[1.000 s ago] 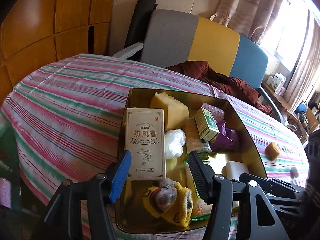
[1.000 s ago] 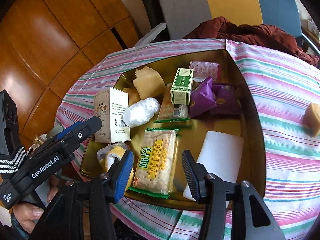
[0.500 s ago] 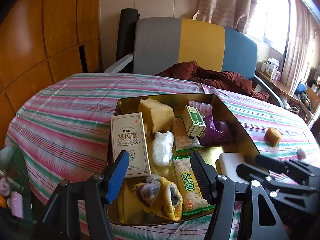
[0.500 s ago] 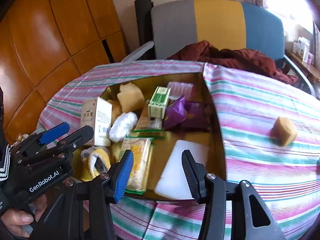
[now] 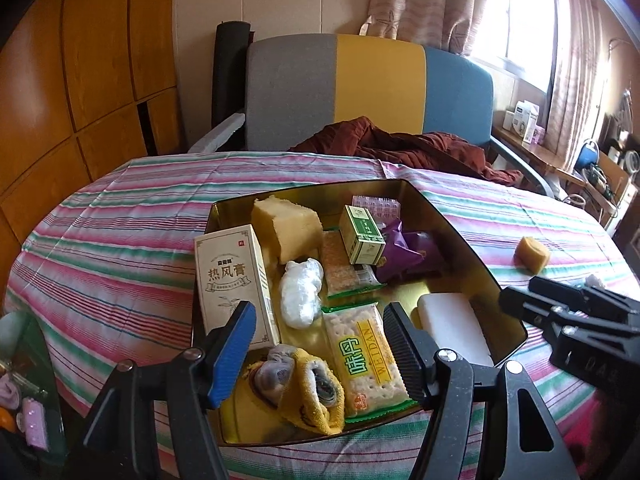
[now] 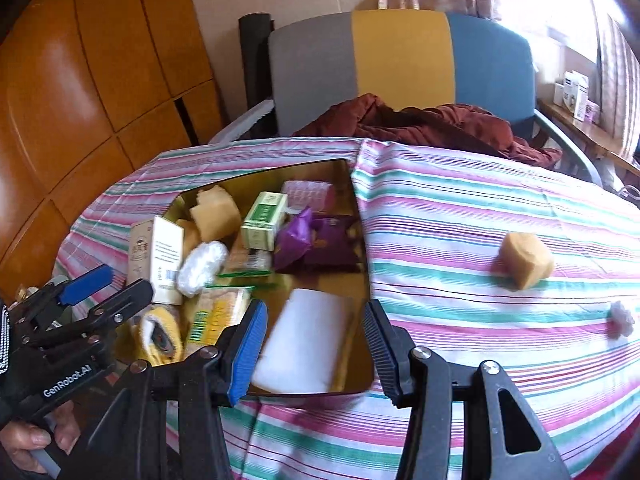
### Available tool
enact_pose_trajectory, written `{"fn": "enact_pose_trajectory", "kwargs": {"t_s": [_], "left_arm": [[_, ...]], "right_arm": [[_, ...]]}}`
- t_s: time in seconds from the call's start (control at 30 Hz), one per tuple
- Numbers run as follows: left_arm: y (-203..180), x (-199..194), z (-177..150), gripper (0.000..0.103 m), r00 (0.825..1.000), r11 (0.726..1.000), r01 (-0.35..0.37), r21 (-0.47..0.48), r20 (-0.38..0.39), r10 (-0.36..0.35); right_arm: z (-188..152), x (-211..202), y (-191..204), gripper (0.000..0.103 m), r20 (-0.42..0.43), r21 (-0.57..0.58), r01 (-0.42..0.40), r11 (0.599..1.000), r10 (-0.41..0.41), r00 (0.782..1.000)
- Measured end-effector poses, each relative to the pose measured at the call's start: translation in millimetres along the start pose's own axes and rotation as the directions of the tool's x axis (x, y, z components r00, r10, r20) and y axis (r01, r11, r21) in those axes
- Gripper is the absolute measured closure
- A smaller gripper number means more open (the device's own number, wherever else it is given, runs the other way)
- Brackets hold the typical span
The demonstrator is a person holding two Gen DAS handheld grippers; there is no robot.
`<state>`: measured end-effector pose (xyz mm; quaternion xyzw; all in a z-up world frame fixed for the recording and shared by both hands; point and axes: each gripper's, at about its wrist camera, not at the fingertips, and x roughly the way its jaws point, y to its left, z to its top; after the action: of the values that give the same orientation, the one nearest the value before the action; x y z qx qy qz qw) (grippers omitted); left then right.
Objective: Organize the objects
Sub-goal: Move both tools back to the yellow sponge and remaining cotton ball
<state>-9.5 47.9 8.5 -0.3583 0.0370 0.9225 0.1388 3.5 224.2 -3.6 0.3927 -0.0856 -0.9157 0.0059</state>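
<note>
A gold tin box (image 5: 472, 248) (image 6: 362, 208) sits on the striped tablecloth. It holds a cream carton (image 5: 232, 280), a yellow sponge (image 5: 288, 228), a green box (image 5: 362, 234), purple packets (image 5: 404, 254), a cracker pack (image 5: 366, 356), a white block (image 5: 454, 324) and a yellow sock (image 5: 304, 388). A yellow sponge piece (image 6: 526, 260) (image 5: 532, 254) and a small white bit (image 6: 620, 318) lie on the cloth to the right of the box. My left gripper (image 5: 320, 348) is open and empty over the box's near end. My right gripper (image 6: 316, 344) is open and empty at the box's near right corner.
A grey, yellow and blue chair (image 5: 368, 92) with a dark red cloth (image 5: 400, 148) stands behind the table. Wooden panels (image 5: 80, 80) line the left wall. A shelf with small boxes (image 5: 524, 120) is at the right under the window.
Both grippers have pulled back and tilted up from the box, so more of the table and room shows. The right gripper has shifted right toward the cloth. Both stay open and empty.
</note>
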Motion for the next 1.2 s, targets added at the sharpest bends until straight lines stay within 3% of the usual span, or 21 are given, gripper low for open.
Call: {"fn": "enact_pose_trajectory", "kwargs": {"t_s": [0.4,0.73,1.03,1.2], "left_arm": [[-8.7,2.6,-2.1,0.036,1.0,1.0,0.002,0.016,-0.021,-0.002],[-29.0,5.3,5.1,0.035,1.0,0.997,0.025,0.07,-0.021,-0.023],[-61.3,12.3,14.1,0.03,0.996,0.987,0.088,0.131,-0.038,-0.084],[-77.6,13.6,19.2,0.03,0.994,0.981,0.109,0.162,-0.038,-0.104]], "right_arm": [[7.8,-14.4,-70.0,0.052,-0.004,0.106,0.096,0.99,-0.096,0.995],[19.6,-51.3,-162.4,0.052,0.013,0.255,0.21,0.944,-0.22,0.975],[17.9,-88.3,-273.1,0.052,0.004,0.48,0.32,0.817,-0.367,0.93],[-1.6,-89.1,-330.4,0.052,-0.041,0.628,0.348,0.697,-0.416,0.908]]}}
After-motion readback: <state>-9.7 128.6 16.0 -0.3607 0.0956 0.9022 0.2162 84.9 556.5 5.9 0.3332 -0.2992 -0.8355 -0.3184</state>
